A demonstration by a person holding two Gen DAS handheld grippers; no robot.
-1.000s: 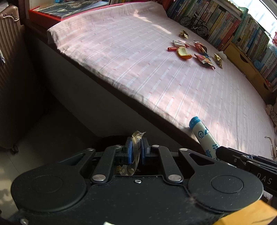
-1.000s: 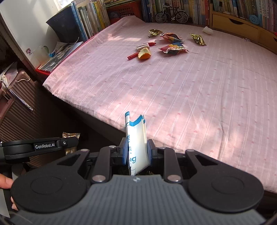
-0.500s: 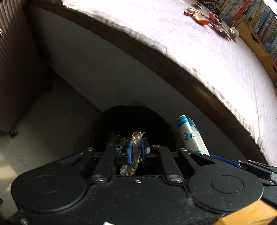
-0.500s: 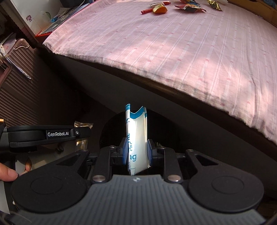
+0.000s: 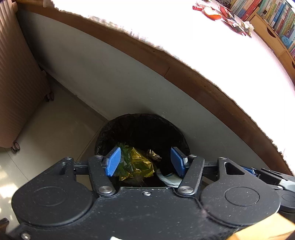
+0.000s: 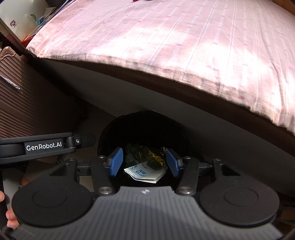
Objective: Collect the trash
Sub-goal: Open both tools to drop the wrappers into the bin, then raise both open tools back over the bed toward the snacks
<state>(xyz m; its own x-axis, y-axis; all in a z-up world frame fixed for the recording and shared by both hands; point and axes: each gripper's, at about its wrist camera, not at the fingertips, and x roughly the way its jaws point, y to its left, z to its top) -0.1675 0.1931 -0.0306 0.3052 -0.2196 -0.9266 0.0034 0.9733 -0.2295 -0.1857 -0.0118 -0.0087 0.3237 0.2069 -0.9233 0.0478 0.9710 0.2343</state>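
Note:
A black-lined trash bin stands on the floor against the bed's side. Both grippers hover over its mouth. My left gripper is open, its blue pads spread with nothing between them. Below it lie crumpled gold and green wrappers. My right gripper is open too, and the white and blue packet lies in the bin under it beside the gold wrapper. More wrappers lie far off on the bed.
The pink striped bedsheet overhangs the bed's wooden edge above the bin. A ribbed suitcase stands on wheels to the left. Bookshelves line the far side. A hand shows at the lower left.
Both grippers opened over the bin. The gold wrapper dropped from the left one and the white and blue packet from the right one; both now lie in the bin.

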